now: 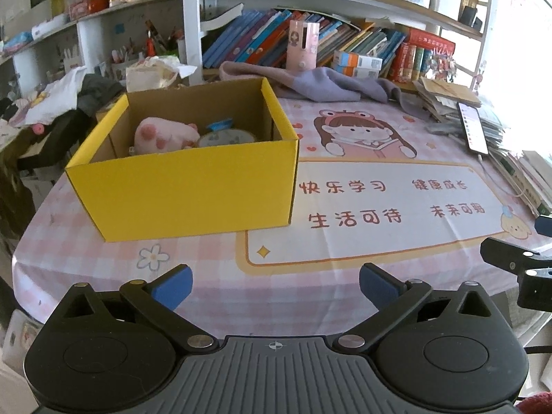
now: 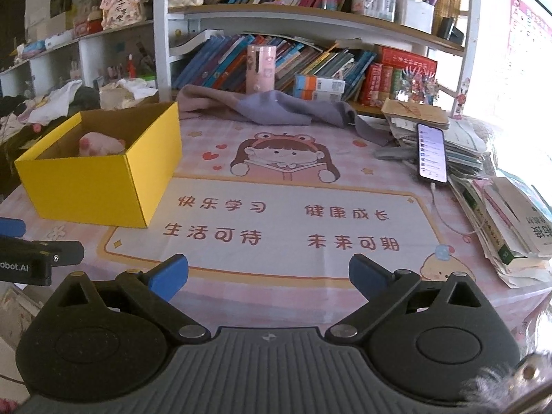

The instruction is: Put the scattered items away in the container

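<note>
Both the left gripper and the right gripper hover empty, fingers spread apart, near the yellow box. Inside the box lie a pink plush toy and a round tin, so tidying looks finished.

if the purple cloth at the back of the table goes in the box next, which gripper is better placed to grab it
Probably right. The purple cloth lies straight ahead of the open, empty right gripper. The left gripper, also open and empty, has the yellow box close ahead on its left, so it suits steadying more than grabbing.
</note>
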Demonstrator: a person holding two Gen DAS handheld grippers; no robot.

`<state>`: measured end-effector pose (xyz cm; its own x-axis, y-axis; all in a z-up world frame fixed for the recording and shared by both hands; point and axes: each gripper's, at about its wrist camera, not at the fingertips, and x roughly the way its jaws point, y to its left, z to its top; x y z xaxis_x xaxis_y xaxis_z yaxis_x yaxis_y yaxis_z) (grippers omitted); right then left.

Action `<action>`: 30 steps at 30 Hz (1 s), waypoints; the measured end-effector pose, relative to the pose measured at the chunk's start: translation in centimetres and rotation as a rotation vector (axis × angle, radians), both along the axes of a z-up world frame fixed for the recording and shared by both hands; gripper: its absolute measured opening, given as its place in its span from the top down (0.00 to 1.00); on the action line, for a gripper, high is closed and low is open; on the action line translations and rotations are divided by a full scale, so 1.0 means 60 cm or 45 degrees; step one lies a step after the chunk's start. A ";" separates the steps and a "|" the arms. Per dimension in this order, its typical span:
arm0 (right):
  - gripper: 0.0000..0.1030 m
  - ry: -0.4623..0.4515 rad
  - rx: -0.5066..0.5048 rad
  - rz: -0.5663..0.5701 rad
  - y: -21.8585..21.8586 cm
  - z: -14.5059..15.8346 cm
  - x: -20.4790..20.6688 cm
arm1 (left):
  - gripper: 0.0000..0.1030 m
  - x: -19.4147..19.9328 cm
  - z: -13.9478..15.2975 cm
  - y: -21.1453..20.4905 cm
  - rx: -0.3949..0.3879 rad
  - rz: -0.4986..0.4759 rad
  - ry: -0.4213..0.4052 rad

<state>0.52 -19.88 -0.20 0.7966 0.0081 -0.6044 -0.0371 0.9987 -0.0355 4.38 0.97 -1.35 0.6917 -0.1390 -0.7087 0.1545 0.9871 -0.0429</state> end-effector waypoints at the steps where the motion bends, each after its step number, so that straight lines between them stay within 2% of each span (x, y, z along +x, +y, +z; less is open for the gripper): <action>1: 0.02 0.003 0.000 0.004 0.002 -0.001 0.001 | 0.00 0.000 0.000 0.002 -0.006 0.001 0.002; 30: 0.02 0.025 -0.003 0.047 0.013 -0.007 0.009 | 0.00 -0.006 -0.007 0.001 -0.001 0.028 0.035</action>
<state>1.04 -19.11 -0.59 0.7836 0.0363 -0.6203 -0.0750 0.9965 -0.0365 4.00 1.01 -1.77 0.6750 -0.1245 -0.7272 0.1318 0.9902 -0.0472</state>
